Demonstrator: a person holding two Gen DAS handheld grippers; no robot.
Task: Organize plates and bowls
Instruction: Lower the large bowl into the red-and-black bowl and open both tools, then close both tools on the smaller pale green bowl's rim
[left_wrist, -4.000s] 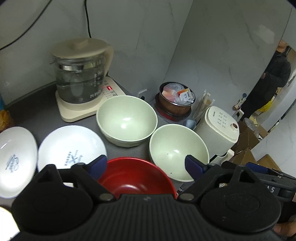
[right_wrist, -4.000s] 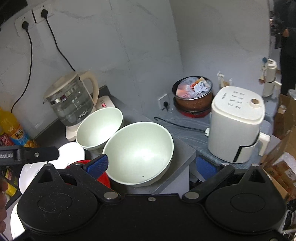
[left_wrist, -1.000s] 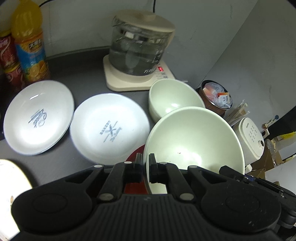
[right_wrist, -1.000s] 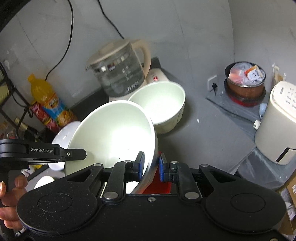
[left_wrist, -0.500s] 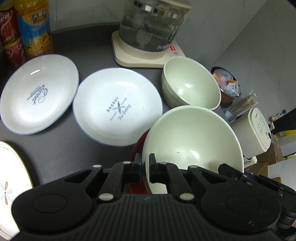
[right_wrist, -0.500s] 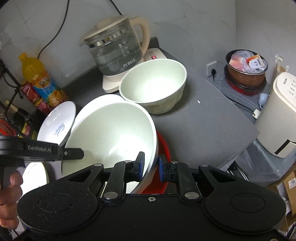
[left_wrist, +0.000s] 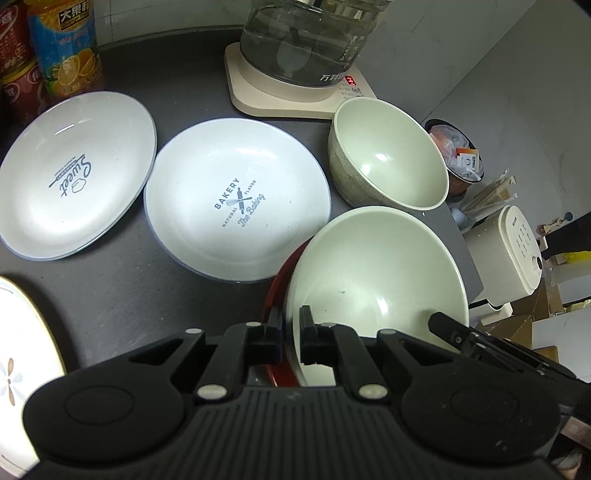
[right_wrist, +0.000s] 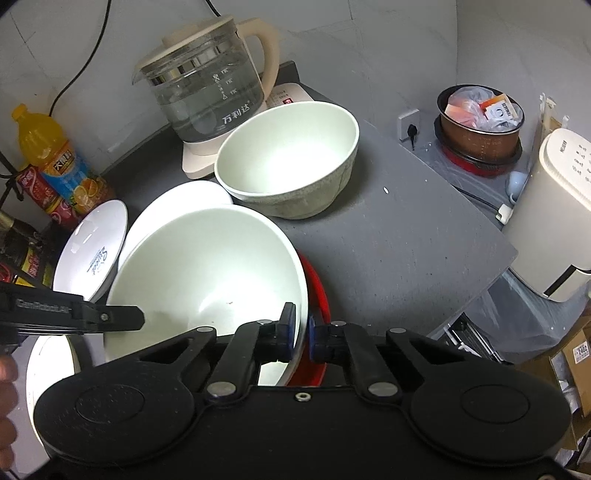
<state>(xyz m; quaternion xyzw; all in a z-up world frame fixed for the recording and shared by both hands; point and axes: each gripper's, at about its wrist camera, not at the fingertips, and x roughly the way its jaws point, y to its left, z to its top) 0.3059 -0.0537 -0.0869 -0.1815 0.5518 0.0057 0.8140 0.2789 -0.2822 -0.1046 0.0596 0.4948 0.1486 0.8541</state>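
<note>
A large pale green bowl sits tilted over a red bowl at the counter's near edge. My left gripper pinches its near-left rim, and its jaws are just starting to open with the rim still between the pads. My right gripper holds the opposite rim of the same pale green bowl, its jaws closing tight on it; the red bowl peeks out beneath. A second green bowl stands behind. Two white plates, "Bakery" and "Sweet", lie to the left.
A glass kettle on its cream base stands at the back, with drink bottles at the back left. A flowered plate lies at the near left. Past the counter's right edge stand a white appliance and a filled pot.
Both grippers have sunk toward the counter with the pale green bowl, which now lies lower over the red bowl. The right jaws have drawn closer together on the rim.
</note>
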